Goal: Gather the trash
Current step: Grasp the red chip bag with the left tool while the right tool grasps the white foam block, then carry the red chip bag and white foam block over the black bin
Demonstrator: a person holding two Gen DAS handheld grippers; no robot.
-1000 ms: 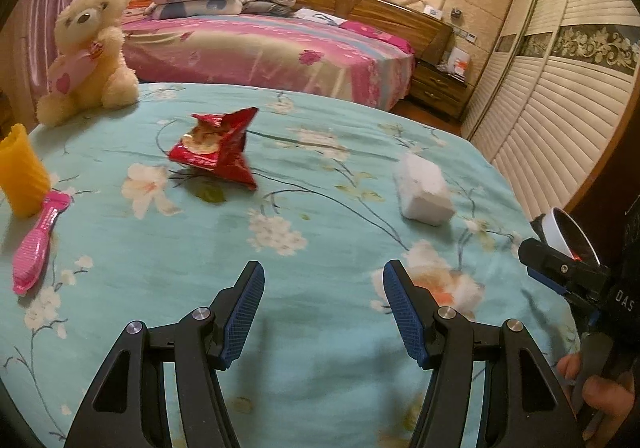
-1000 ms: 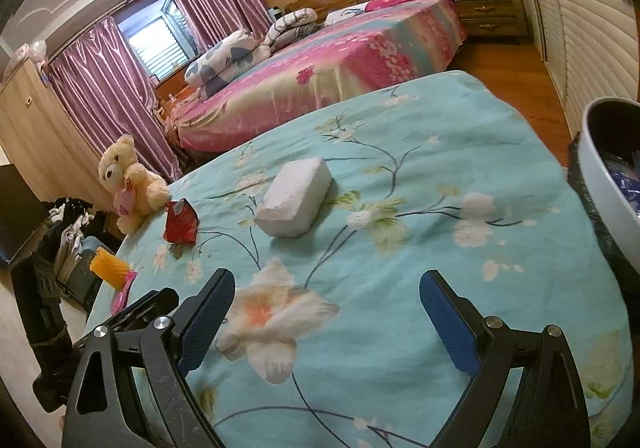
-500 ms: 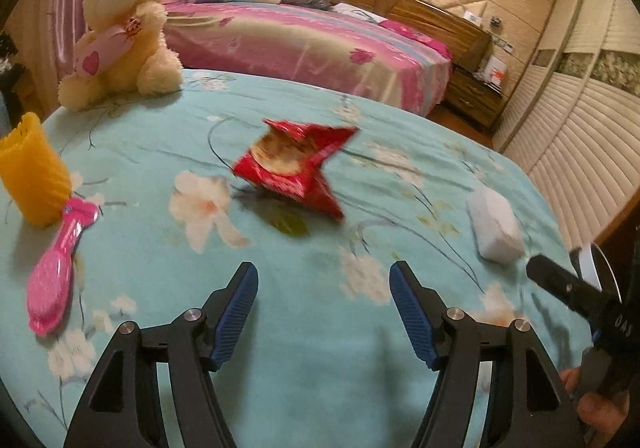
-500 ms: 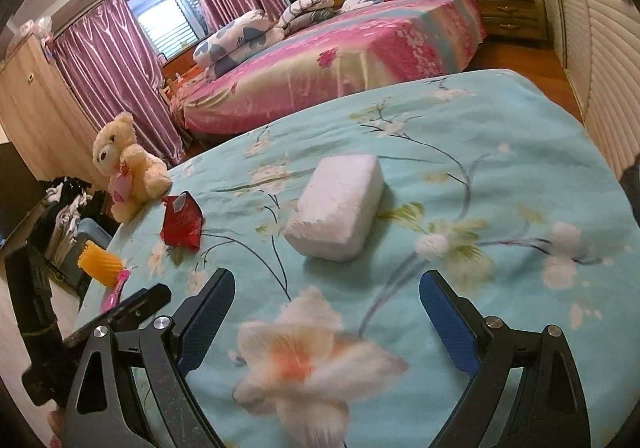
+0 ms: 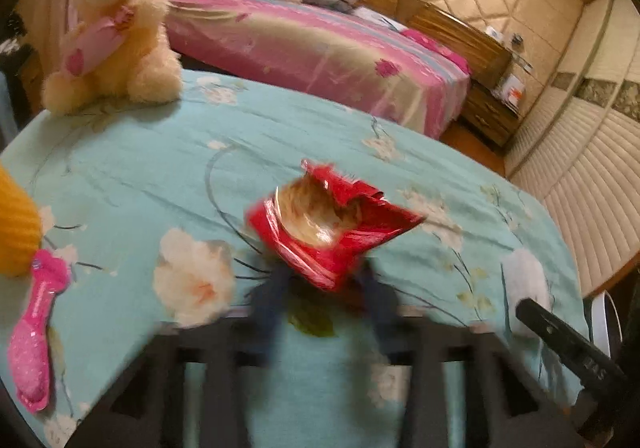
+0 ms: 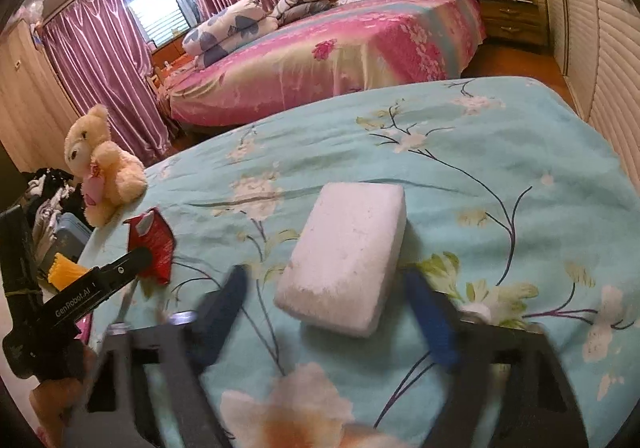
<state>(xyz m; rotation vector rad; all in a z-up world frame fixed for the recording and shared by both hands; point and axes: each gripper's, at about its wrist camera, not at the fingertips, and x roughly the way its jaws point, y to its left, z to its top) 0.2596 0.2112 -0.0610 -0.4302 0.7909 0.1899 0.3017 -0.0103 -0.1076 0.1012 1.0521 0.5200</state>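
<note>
Left gripper (image 5: 324,288) is mid-squeeze, jaws closing in with the torn red wrapper (image 5: 332,226) sitting between the blurred pads at frame center; can't tell if they're actually biting it yet. Right gripper (image 6: 328,312) is closing too, pads either side of the white block (image 6: 344,256) in the middle of its view, gaps still showing. Both bits lie on the teal cover (image 5: 160,176). Teddy (image 5: 116,24) upper left, pink brush (image 5: 34,336) lower left.
</note>
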